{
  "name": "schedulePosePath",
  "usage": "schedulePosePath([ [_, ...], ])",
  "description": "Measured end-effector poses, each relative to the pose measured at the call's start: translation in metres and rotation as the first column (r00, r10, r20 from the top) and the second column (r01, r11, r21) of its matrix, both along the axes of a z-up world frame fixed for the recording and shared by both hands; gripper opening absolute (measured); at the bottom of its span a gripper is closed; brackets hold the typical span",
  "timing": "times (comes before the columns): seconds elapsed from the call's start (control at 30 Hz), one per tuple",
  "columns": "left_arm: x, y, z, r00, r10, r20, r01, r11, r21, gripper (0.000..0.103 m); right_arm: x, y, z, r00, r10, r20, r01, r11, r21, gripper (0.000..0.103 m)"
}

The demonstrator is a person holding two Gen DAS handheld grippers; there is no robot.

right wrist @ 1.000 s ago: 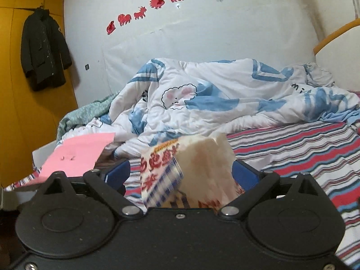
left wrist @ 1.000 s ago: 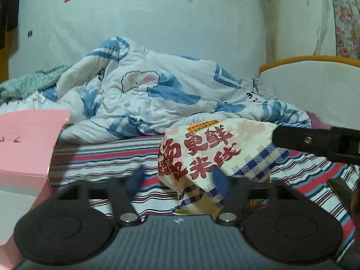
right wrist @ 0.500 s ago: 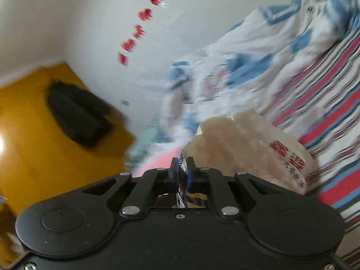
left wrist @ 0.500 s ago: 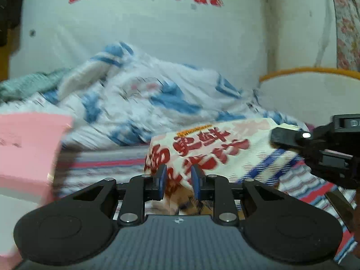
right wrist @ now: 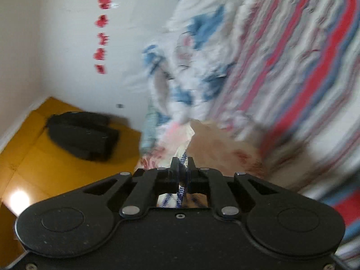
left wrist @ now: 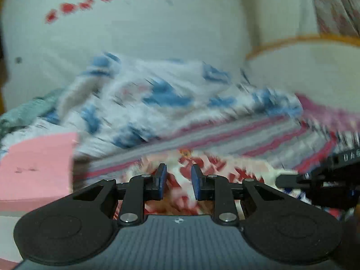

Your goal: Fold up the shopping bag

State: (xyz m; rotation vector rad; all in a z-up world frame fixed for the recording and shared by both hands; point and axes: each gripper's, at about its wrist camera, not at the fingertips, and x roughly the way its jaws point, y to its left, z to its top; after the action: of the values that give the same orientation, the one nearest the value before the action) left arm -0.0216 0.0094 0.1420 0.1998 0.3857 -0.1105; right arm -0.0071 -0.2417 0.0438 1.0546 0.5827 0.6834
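Note:
The shopping bag (left wrist: 227,168) is white plastic with red characters and blue checks. It lies low on the striped bed sheet (left wrist: 258,132), blurred by motion. My left gripper (left wrist: 176,181) sits over the bag with a narrow gap between its blue pads; whether it pinches the bag is unclear. My right gripper (right wrist: 182,165) is shut on a thin blue-checked edge of the bag (right wrist: 213,144), and the view is rolled sideways. The right gripper also shows in the left wrist view (left wrist: 315,182) at the bag's right end.
A rumpled white and blue duvet (left wrist: 157,99) lies behind the bag. A pink box (left wrist: 38,168) stands at the left. A white headboard with an orange rim (left wrist: 310,63) is at the right. An orange wardrobe with a black coat (right wrist: 83,135) stands beyond the bed.
Both grippers closed from wide open onto the bag. The right gripper rolled sideways with the bag's edge. The bag went from puffed up to low on the sheet.

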Motion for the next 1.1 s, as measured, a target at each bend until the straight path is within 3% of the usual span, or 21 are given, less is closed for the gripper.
schedulePosePath([
  [0.13,0.021,-0.031,-0.037,0.992,-0.06,-0.112,0.064,0.997,0.033,0.023,-0.015,-0.014,0.012,0.991,-0.09,0.097,0.113,0.955,-0.275,0.006],
  [0.3,0.015,-0.052,-0.068,0.964,-0.141,-0.225,0.153,0.988,0.036,0.023,-0.015,-0.019,0.001,0.981,-0.135,0.142,0.189,0.851,-0.491,0.006],
  [0.37,0.009,-0.054,-0.077,0.948,-0.172,-0.269,0.184,0.983,0.019,0.022,-0.006,-0.028,-0.01,0.98,-0.163,0.116,0.2,0.828,-0.524,0.005],
  [0.47,-0.001,-0.053,-0.096,0.926,-0.186,-0.33,0.202,0.979,0.016,0.022,0.01,-0.045,-0.023,0.97,-0.239,0.048,0.23,0.832,-0.505,0.003],
  [0.6,-0.013,-0.046,-0.104,0.926,-0.184,-0.33,0.19,0.982,-0.012,0.022,0.021,-0.062,-0.021,0.959,-0.279,0.052,0.267,0.827,-0.495,0.003],
  [0.67,-0.016,-0.042,-0.098,0.93,-0.191,-0.315,0.187,0.981,-0.043,0.023,0.012,-0.059,-0.011,0.963,-0.254,0.095,0.268,0.835,-0.48,0.003],
  [0.77,-0.025,-0.035,-0.081,0.939,-0.207,-0.276,0.193,0.978,-0.075,0.023,-0.017,-0.039,0.018,0.948,-0.168,0.269,0.289,0.808,-0.514,0.003],
  [0.87,-0.036,-0.028,-0.062,0.947,-0.222,-0.233,0.203,0.974,-0.101,0.023,-0.037,-0.016,0.035,0.942,-0.024,0.336,0.212,0.817,-0.536,0.003],
  [0.93,-0.043,-0.024,-0.05,0.951,-0.231,-0.203,0.211,0.97,-0.118,0.023,-0.041,0.002,0.032,0.945,0.058,0.322,0.14,0.818,-0.558,0.002],
  [1.1,-0.059,-0.011,-0.029,0.958,-0.236,-0.161,0.214,0.966,-0.145,0.023,-0.032,0.038,0.01,0.952,0.188,0.241,0.014,0.762,-0.648,0.002],
])
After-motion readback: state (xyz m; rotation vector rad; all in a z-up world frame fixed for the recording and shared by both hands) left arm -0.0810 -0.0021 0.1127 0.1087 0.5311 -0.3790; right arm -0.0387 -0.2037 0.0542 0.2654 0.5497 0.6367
